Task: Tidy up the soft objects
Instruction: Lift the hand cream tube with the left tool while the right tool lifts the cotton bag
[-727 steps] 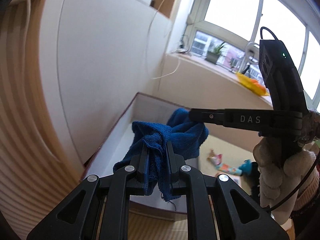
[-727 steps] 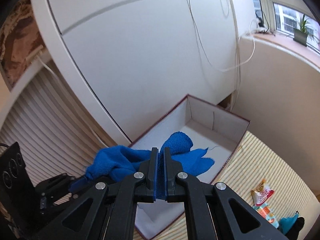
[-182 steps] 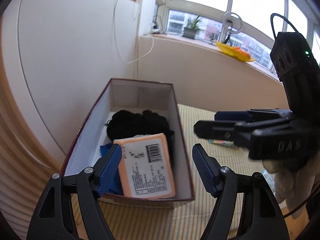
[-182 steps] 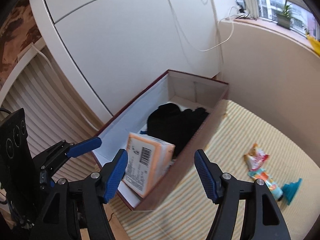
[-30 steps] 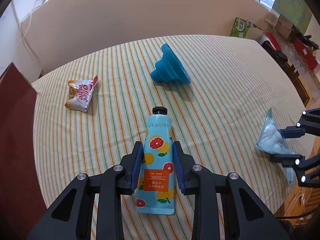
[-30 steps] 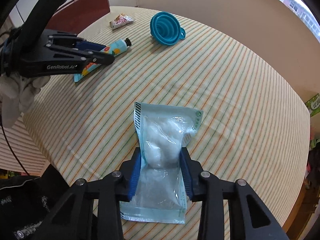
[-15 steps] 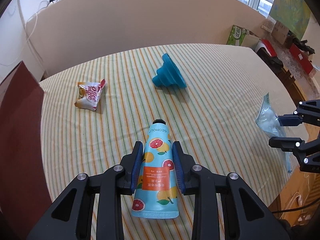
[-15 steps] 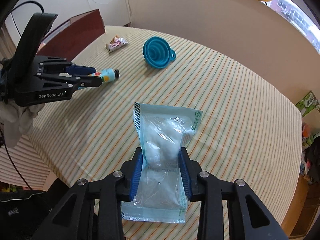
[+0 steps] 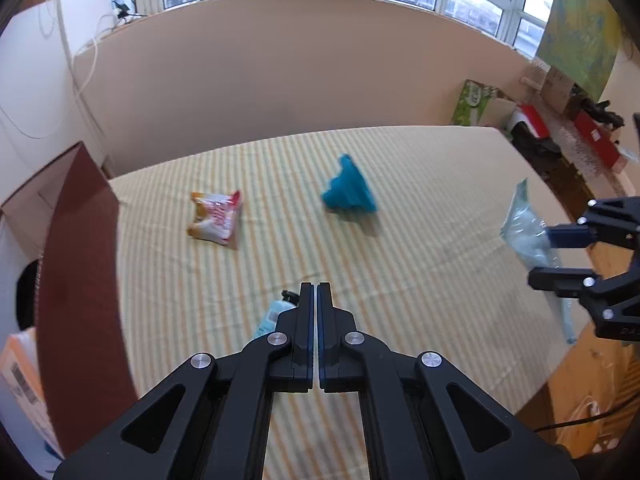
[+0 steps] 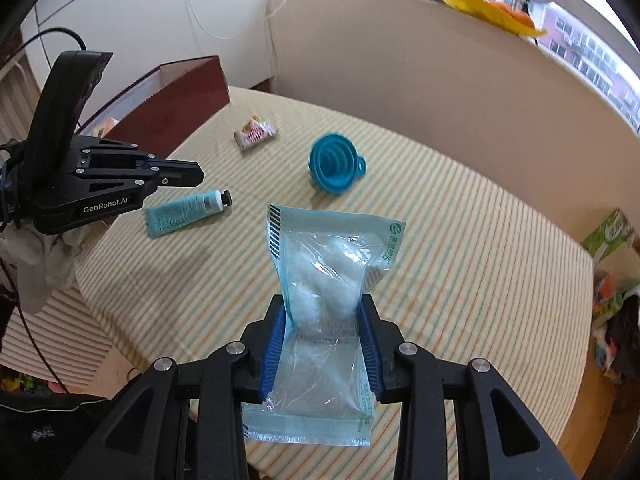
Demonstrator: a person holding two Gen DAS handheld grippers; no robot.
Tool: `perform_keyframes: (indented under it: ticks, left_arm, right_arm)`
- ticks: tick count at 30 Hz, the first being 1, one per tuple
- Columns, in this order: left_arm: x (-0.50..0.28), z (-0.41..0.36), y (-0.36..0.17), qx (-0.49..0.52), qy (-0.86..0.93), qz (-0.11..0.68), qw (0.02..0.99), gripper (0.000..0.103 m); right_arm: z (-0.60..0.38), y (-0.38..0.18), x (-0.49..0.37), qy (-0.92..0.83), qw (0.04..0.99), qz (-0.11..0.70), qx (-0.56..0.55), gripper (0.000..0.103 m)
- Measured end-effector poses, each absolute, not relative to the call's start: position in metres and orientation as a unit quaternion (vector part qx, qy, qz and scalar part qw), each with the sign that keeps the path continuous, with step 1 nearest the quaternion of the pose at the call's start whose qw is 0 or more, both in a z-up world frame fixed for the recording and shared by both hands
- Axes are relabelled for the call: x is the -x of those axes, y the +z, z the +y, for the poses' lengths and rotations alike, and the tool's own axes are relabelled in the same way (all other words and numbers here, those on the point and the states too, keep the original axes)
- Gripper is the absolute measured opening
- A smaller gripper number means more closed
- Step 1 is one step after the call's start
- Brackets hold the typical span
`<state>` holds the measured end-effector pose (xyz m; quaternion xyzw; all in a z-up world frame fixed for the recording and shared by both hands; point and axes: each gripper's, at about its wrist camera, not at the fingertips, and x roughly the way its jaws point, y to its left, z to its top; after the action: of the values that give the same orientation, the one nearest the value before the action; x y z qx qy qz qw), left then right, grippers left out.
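- I am pinching the cotton bag (image 10: 326, 280) upright in my right gripper (image 10: 322, 344); the box (image 10: 176, 96) is lying far left of it.
- My left gripper (image 9: 318, 312), pressed together and empty, is hovering over the tube (image 10: 184, 213); it is the nearer one to the box.

Left gripper (image 9: 314, 292) jaws closed, empty — right gripper (image 10: 322, 320) jaws clamped, holding.

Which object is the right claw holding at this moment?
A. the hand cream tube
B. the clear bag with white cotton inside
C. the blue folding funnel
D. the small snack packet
B: in the right wrist view the right claw is shut on the clear bag of cotton, while the funnel, tube and snack packet lie on the striped tablecloth.
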<state>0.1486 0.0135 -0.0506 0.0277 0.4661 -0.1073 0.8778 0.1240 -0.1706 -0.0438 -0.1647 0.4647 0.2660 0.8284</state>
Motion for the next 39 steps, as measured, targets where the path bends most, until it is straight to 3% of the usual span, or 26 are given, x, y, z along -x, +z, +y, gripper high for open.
perform_keyframes:
  ticks: [5, 7, 8, 9, 19, 21, 23, 26, 39]
  left_arm:
    - [-0.159, 0.029, -0.068, -0.017, -0.093, 0.494, 0.864, 0.002]
    - [-0.160, 0.033, -0.077, -0.005, -0.108, 0.513, 0.852, 0.020]
    - [-0.159, 0.034, -0.080, -0.007, -0.106, 0.517, 0.849, 0.039]
    - [-0.159, 0.034, -0.083, -0.015, -0.101, 0.516, 0.850, 0.045]
    - [-0.165, 0.020, -0.107, -0.075, -0.090, 0.532, 0.839, 0.045]
    - [-0.164, 0.018, -0.107, -0.079, -0.093, 0.526, 0.842, 0.041]
    - [-0.165, 0.016, -0.106, -0.077, -0.095, 0.525, 0.842, 0.030]
    - [-0.163, 0.015, -0.106, -0.077, -0.093, 0.522, 0.844, 0.026]
    - [-0.138, 0.029, -0.055, -0.033, -0.105, 0.469, 0.876, 0.026]
  right_arm:
    - [-0.161, -0.047, -0.125, 0.275, 0.824, 0.468, 0.163, 0.032]
    - [-0.160, -0.051, -0.124, 0.277, 0.820, 0.472, 0.166, 0.032]
    - [-0.161, -0.052, -0.124, 0.278, 0.819, 0.474, 0.167, 0.032]
    - [-0.162, -0.055, -0.124, 0.278, 0.817, 0.477, 0.167, 0.032]
    - [-0.166, -0.069, -0.127, 0.276, 0.809, 0.494, 0.159, 0.032]
    - [-0.166, -0.069, -0.127, 0.276, 0.809, 0.495, 0.157, 0.032]
    - [-0.166, -0.069, -0.128, 0.275, 0.809, 0.495, 0.157, 0.032]
    - [-0.166, -0.068, -0.131, 0.274, 0.810, 0.495, 0.154, 0.032]
    - [-0.159, -0.057, -0.125, 0.283, 0.816, 0.482, 0.149, 0.032]
